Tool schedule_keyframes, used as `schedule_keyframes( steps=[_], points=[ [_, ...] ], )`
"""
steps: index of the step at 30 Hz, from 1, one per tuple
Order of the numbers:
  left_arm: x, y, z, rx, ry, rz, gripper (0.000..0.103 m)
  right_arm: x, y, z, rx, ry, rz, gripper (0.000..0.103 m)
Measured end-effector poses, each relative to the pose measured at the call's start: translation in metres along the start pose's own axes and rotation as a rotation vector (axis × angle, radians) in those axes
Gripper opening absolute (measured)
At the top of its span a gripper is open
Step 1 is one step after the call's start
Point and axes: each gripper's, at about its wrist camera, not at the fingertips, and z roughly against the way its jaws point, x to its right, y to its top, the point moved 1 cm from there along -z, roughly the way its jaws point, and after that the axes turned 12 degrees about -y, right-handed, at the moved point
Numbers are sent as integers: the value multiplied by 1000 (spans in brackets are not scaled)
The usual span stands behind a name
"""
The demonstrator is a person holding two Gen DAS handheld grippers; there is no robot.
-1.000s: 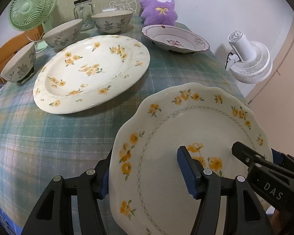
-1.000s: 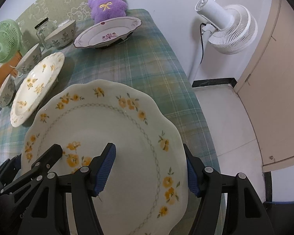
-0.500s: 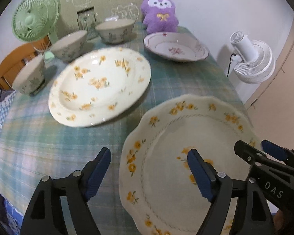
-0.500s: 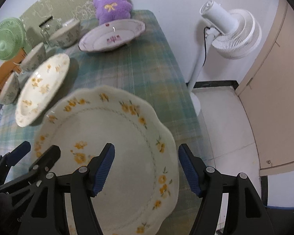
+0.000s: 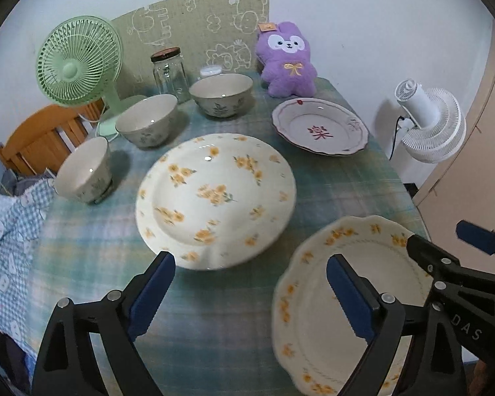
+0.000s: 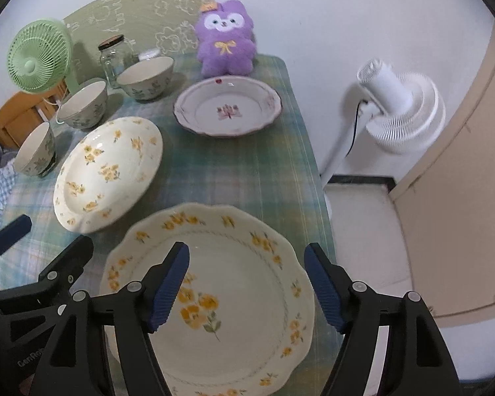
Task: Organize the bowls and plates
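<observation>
— What has just been changed?

— The scalloped plate [image 6: 214,297] has been let go. A second ago it was pinched at its rim by the left tongs [image 5: 247,293], with the right tongs [image 6: 247,287] spread around its other side; now both pairs are spread and drawn back, and nothing is pinched by either. The plate is seen lying on the checked tablecloth [image 6: 241,171], below and just ahead of the right tongs, and off to the right of the left tongs' right finger.

— And the other dishes?

— The round flowered plate [image 5: 214,194] is found just ahead of the left tongs, apart from the scalloped one. Beyond it, further ahead and to the right, the red-marked dish [image 5: 320,128] is set in front of the purple plush toy [image 5: 288,59]. Three bowls [image 5: 147,120] are ranged ahead and to the left, none of them nested, near the green fan [image 5: 79,62] and the glass jar [image 5: 170,72].

— What is meant for the task?

— It is judged that one placing has been finished — the plates are not yet stacked, the bowls not yet gathered. A fresh grip is likely to be called for next, perhaps on the round plate.
</observation>
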Motion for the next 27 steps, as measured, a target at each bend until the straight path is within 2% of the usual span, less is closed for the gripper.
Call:
schedule_keyframes(
  steps=[4, 9, 11, 14, 18, 27],
  points=[
    [-16, 13, 1, -17, -13, -23, 92, -16, 12, 4, -10, -26, 6, 75],
    [-45, 29, -6, -48, -48, -3, 92, -37, 32, 2, -30, -9, -15, 75],
    [-53, 33, -11, -60, -63, -25, 91, -46, 38, -1, -32, -4, -25, 75],
    [-66, 40, -22, -65, -29, -53, 88, -61, 48, -8, -49, 8, -38, 75],
    [-86, 50, -33, -65, -40, -29, 88, -80, 63, -21, -65, 22, -58, 75],
    [-122, 72, -75, -123, -40, -15, 88, -119, 89, -56, -87, 17, -35, 75]
  ],
)
